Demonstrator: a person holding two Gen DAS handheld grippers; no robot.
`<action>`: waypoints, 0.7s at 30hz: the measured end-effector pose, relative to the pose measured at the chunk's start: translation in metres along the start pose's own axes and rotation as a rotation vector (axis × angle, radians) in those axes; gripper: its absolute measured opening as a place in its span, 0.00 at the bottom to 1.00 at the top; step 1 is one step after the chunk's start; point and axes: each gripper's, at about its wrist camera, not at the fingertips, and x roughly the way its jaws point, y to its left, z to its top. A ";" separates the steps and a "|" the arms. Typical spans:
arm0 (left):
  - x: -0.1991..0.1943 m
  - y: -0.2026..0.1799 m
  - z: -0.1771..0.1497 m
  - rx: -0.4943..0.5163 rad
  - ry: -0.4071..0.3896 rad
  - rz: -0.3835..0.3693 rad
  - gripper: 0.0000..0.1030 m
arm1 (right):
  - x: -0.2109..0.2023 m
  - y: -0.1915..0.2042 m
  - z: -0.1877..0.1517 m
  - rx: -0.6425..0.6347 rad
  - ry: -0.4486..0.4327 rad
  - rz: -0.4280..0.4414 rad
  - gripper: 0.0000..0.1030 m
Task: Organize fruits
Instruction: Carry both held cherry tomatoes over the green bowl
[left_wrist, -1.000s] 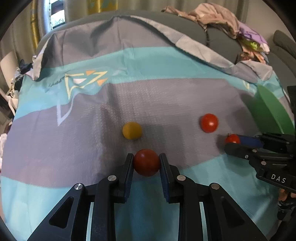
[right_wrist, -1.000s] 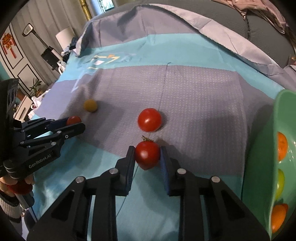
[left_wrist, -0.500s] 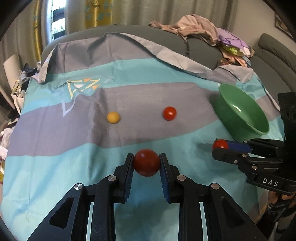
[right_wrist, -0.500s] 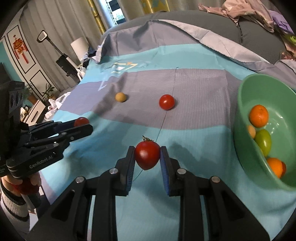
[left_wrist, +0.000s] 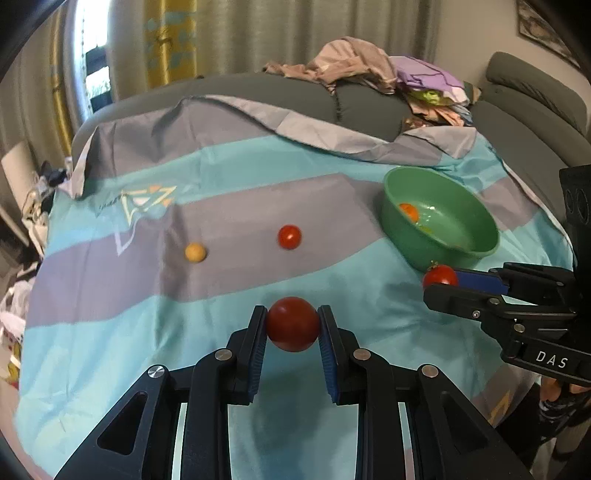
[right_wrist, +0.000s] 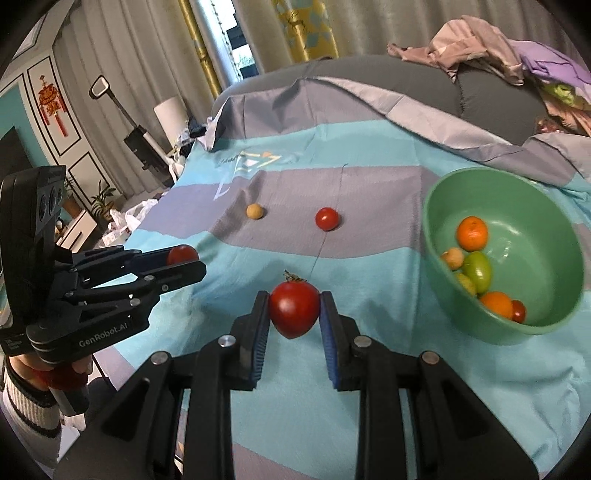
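Note:
My left gripper (left_wrist: 293, 325) is shut on a dark red round tomato (left_wrist: 293, 320) and holds it above the cloth. My right gripper (right_wrist: 294, 312) is shut on a red tomato with a stem (right_wrist: 294, 308), also lifted. Each gripper shows in the other view: the right gripper (left_wrist: 441, 278) and the left gripper (right_wrist: 183, 258). A green bowl (right_wrist: 436, 236) at the right holds several fruits, among them an orange (right_wrist: 472, 232) and a green fruit (right_wrist: 478, 271). A small red tomato (right_wrist: 327, 218) and a yellow fruit (right_wrist: 255, 211) lie on the grey stripe.
A teal and grey striped cloth (left_wrist: 110, 295) covers the surface. A grey sofa (left_wrist: 288, 92) with a pile of clothes (left_wrist: 369, 62) stands behind it. A floor lamp (right_wrist: 122, 114) and furniture stand at the left.
Both grippers have risen and drawn back from the cloth, each carrying its tomato. The bowl has come fully into view.

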 end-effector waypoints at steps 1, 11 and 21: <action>-0.001 -0.004 0.003 0.008 -0.004 -0.003 0.26 | -0.003 -0.002 0.000 0.004 -0.007 -0.003 0.26; 0.002 -0.045 0.030 0.092 -0.042 -0.055 0.26 | -0.036 -0.032 0.002 0.053 -0.080 -0.054 0.27; 0.023 -0.097 0.061 0.177 -0.058 -0.122 0.26 | -0.058 -0.076 0.006 0.112 -0.136 -0.138 0.27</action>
